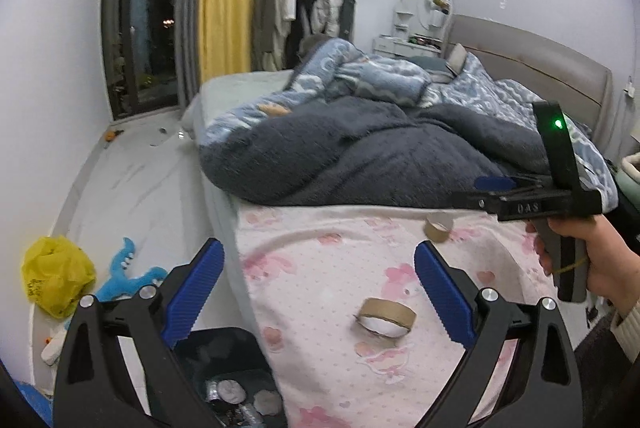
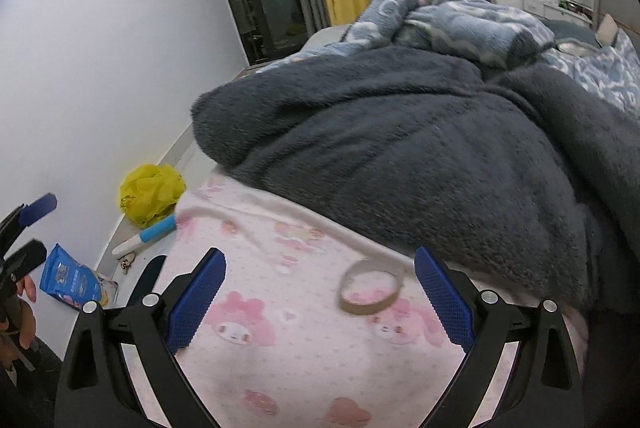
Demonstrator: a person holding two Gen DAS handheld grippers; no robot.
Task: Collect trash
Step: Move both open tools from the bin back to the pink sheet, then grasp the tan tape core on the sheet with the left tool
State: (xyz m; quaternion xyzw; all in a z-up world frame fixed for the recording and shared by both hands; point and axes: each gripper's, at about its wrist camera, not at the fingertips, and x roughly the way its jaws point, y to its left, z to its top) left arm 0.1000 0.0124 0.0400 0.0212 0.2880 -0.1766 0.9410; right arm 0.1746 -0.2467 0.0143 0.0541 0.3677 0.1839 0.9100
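A dark fleece blanket [image 2: 420,147] is heaped on the bed just behind the pink sheet [image 2: 280,356]. On that sheet a cardboard tape ring [image 2: 370,292] lies flat, between the spread, empty fingers of the right hand-held gripper [image 2: 320,302]. The left hand-held gripper [image 1: 320,302], also released, hovers over a second tape ring [image 1: 385,316], a black bin [image 1: 228,372] below the sheet's edge.

**Little lettering to be read**

Raised letters are made out on the black body of the right gripper [image 1: 524,205] in the left wrist view, where "DAS" or "OAS" seems to be spelled, though the first letter cannot be settled. Dark print is seen on the yellow bag [image 1: 56,274] on the floor, too crumpled to be read. White print is spotted on the blue packet [image 2: 72,280] in the right wrist view, blurred beyond reading
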